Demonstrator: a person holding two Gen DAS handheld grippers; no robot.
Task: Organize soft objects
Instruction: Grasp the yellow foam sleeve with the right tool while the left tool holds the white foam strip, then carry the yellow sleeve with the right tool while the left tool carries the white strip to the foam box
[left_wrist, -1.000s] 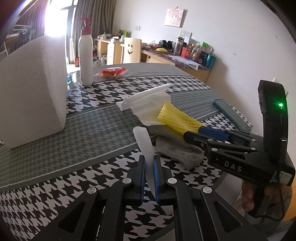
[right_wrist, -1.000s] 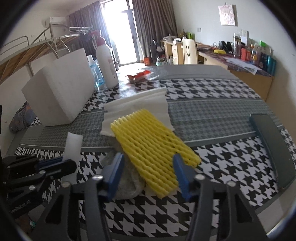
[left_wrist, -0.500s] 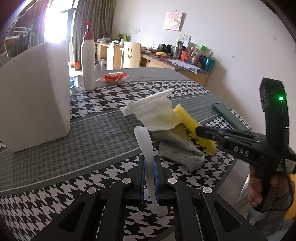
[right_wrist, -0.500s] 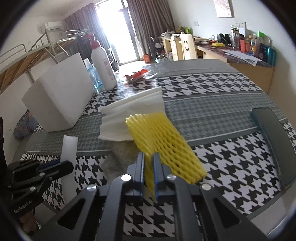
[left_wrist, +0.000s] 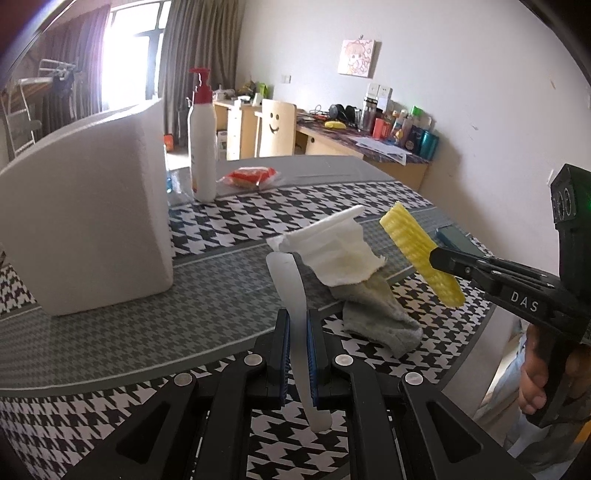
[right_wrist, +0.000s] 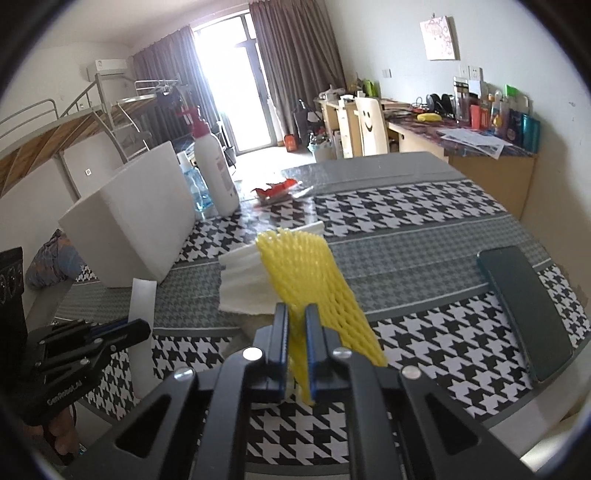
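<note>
1. The left gripper (left_wrist: 296, 343) is clamped on a white foam strip (left_wrist: 291, 291), which sticks up past its tips.
2. The right gripper (right_wrist: 295, 332) pinches the yellow foam net (right_wrist: 314, 277), lifted off the table (right_wrist: 424, 236).
3. Ahead of both lie a white tissue (left_wrist: 340, 254) and a grey sock (left_wrist: 376, 314).

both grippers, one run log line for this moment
left gripper: shut on white strip | right gripper: shut on yellow net | sock: on table
</note>
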